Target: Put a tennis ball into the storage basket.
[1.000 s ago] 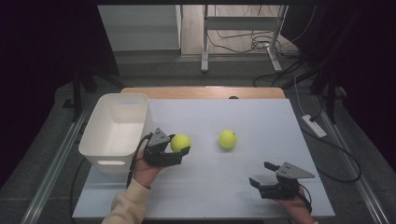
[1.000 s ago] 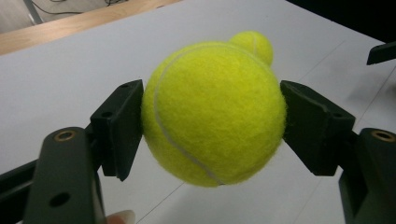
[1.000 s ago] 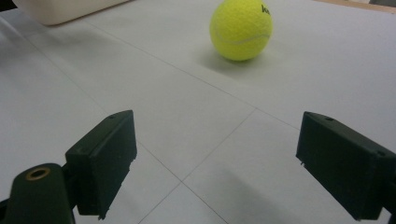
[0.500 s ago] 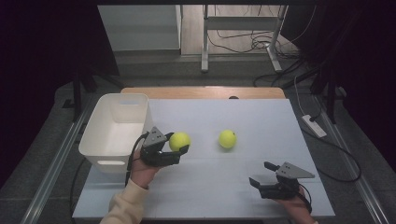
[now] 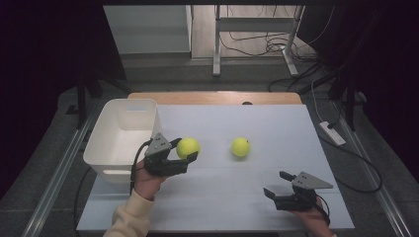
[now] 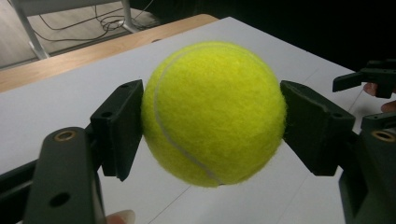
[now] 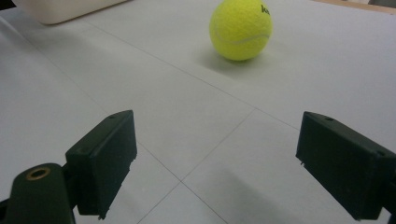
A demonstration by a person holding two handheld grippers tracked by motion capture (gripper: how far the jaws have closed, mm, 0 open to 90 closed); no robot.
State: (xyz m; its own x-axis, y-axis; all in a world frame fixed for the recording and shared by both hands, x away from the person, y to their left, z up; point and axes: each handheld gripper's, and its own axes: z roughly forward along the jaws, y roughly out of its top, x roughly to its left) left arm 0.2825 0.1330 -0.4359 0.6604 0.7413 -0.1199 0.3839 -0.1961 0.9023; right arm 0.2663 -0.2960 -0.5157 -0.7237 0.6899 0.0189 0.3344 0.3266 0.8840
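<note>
Ball clamped, bin just beside it.
The left gripper (image 5: 184, 158) pinches a tennis ball (image 6: 214, 112) above the tabletop (image 5: 222, 197) beside the white bin (image 5: 123, 129); round felt could slip out sideways. The right gripper (image 5: 276, 185) rests wide open, empty, near the second ball (image 7: 241, 29).

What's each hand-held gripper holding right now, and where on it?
The left hand-held gripper clamps a tennis ball across its middle, one jaw on each side. The right hand-held gripper is open and holds nothing.
</note>
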